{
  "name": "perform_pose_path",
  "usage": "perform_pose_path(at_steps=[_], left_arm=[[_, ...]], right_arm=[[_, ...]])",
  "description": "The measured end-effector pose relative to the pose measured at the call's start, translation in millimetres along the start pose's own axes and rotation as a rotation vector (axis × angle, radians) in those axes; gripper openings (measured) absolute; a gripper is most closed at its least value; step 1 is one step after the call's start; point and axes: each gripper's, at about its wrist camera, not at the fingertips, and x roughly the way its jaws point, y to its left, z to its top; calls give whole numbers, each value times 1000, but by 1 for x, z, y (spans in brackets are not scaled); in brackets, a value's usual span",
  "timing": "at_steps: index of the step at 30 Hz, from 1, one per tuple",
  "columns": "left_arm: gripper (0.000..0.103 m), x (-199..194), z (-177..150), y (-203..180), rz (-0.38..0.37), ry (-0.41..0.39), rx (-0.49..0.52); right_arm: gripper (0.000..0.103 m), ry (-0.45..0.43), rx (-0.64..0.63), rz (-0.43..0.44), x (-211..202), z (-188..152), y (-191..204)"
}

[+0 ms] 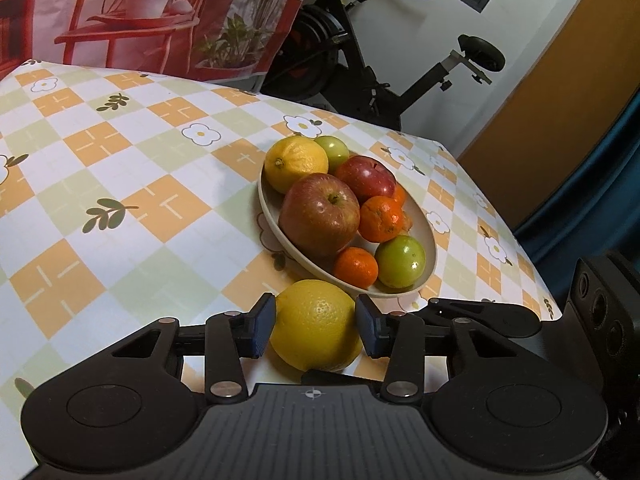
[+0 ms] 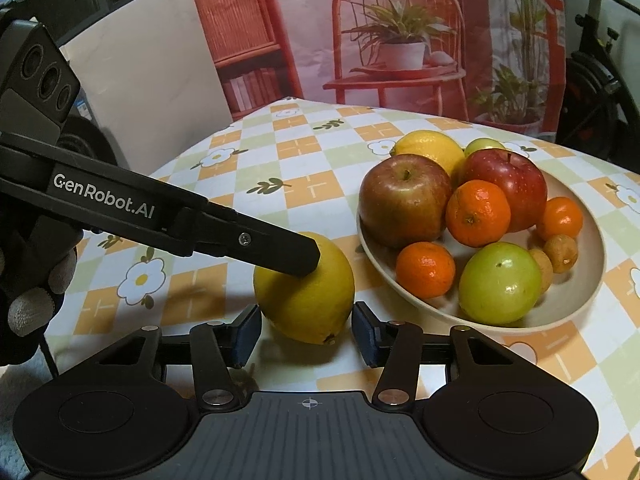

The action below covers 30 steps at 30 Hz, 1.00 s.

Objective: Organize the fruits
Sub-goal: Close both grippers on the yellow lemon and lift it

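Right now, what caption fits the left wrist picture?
Left tongs closing around a lemon beside the full fruit bowl.

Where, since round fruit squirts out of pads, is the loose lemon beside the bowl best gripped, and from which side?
Grip the lemon across its wide middle, pads on its two long flanks, coming from the open side away from the bowl. It lies on its side, and its tapered ends would likely slip.

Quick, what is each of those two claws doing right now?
Left gripper: closed on the loose lemon.
Right gripper: pads beside the same lemon; whether they press it cannot be told.
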Motion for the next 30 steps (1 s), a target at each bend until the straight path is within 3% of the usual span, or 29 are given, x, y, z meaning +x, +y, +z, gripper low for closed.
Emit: perform_pose_path(at_steps=[18, 30], left_arm=[[46, 2, -9, -21, 14, 28, 3], [46, -2, 8, -68, 55, -4, 84]], right_arm=[[46, -26, 48, 27, -21, -17, -9], [46, -163, 106, 47, -59, -23, -33]])
